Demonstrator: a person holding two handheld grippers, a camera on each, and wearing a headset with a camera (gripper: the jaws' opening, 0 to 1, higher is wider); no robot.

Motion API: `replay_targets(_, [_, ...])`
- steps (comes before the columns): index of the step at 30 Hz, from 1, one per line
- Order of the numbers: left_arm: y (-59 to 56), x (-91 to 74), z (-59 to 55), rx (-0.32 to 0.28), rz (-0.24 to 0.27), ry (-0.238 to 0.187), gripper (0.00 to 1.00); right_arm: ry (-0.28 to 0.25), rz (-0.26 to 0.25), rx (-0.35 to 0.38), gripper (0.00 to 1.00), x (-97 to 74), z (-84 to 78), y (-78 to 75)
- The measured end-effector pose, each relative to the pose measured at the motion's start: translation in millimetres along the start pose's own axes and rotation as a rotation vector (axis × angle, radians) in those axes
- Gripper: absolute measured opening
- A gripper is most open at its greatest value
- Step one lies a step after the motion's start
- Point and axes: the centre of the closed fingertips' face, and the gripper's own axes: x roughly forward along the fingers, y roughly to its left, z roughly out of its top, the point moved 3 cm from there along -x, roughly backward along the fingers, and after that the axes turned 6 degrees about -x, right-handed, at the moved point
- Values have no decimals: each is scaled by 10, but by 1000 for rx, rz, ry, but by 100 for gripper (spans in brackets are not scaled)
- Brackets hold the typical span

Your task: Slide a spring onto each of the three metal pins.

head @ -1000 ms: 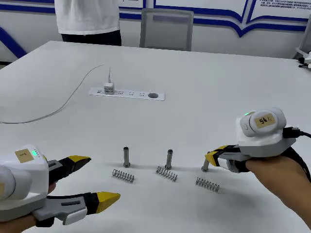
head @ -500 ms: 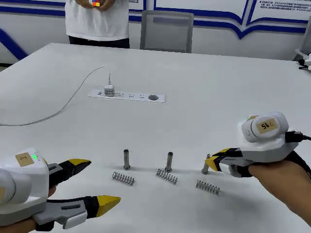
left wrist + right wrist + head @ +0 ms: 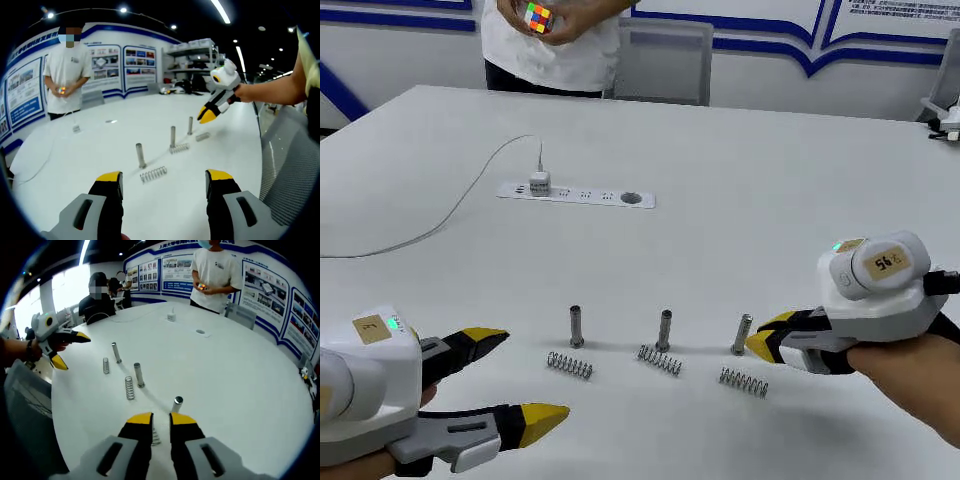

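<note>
Three metal pins stand upright in a row across the lower middle of the head view: the left pin (image 3: 576,326), the middle pin (image 3: 665,330) and the right pin (image 3: 742,334), all bare. A spring lies flat on the white table (image 3: 770,200) just in front of each one — the left spring (image 3: 569,364), the middle spring (image 3: 660,359) and the right spring (image 3: 743,381) — near its pin but not touching it. This pairing keeps each spring handy for its own pin.

The right gripper (image 3: 760,342), at the lower right, has its yellow tips just beside the right pin, drawn almost together on nothing. It looks poised to start at that end. The left gripper (image 3: 520,375), at the lower left, hangs well apart from the row with its jaws spread wide and empty, likely waiting its turn. A power strip (image 3: 576,193) lies farther up the table.
</note>
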Motion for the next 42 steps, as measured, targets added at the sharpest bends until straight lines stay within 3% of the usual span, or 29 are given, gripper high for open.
replay_targets(9, [2, -11, 8, 0, 7, -1, 68, 55, 114, -79, 14, 107, -11, 163])
replay_targets(17, [-5, -22, -23, -4, 12, 4, 68, 141, 172, -161, 14, 242, -75, 224])
replay_targets(30, [16, -18, -62, -11, 18, 11, 68, 232, 218, -252, 14, 397, -144, 238])
replay_targets(42, [20, -31, -94, -19, 21, 13, 68, 278, 244, -287, 13, 450, -172, 242])
